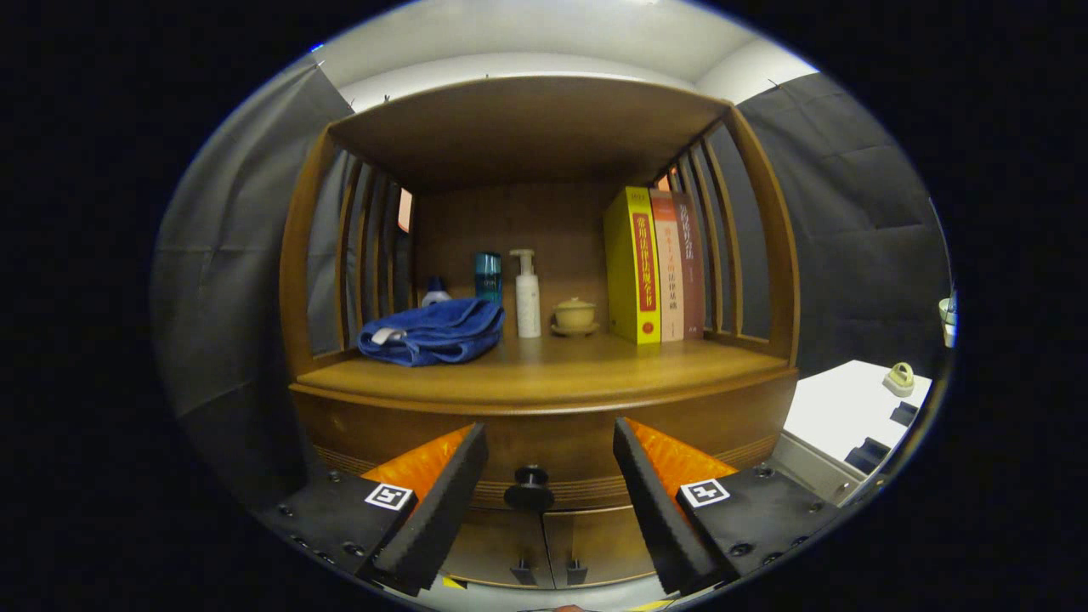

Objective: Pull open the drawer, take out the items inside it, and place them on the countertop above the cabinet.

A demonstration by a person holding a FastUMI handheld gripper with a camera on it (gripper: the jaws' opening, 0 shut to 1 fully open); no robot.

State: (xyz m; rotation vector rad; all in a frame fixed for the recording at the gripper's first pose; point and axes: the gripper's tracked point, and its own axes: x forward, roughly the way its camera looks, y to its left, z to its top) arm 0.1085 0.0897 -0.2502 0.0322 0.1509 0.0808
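The gripper [551,463] is held up in front of a wooden cabinet [544,408], its two fingers spread wide apart with nothing between them but air. Just beyond the fingers, and sitting in the gap between them, is the dark round knob [529,487] of the drawer [544,459], which is shut flush with the cabinet front; neither finger touches the knob. What lies inside the drawer cannot be seen. Under the drawer are two small doors [544,544], each with a little dark handle near the middle seam. Above the drawer runs the countertop [552,370], a broad wooden shelf closed in by slatted sides and a wooden top. On it, toward the left, lies a crumpled blue towel [432,331]. Behind the towel stands a small white-and-blue bottle [436,292], then a teal bottle [488,276], and next to that a white pump bottle [527,296]. Just right of the pump bottle sits a small pale lidded cup [575,314] on a saucer. Further right, against the slats, three books [654,265] stand upright, a yellow one on the near side and two reddish ones beside it. Off to the right of the cabinet is a white table [837,408] with a small pale object [899,377] on it.
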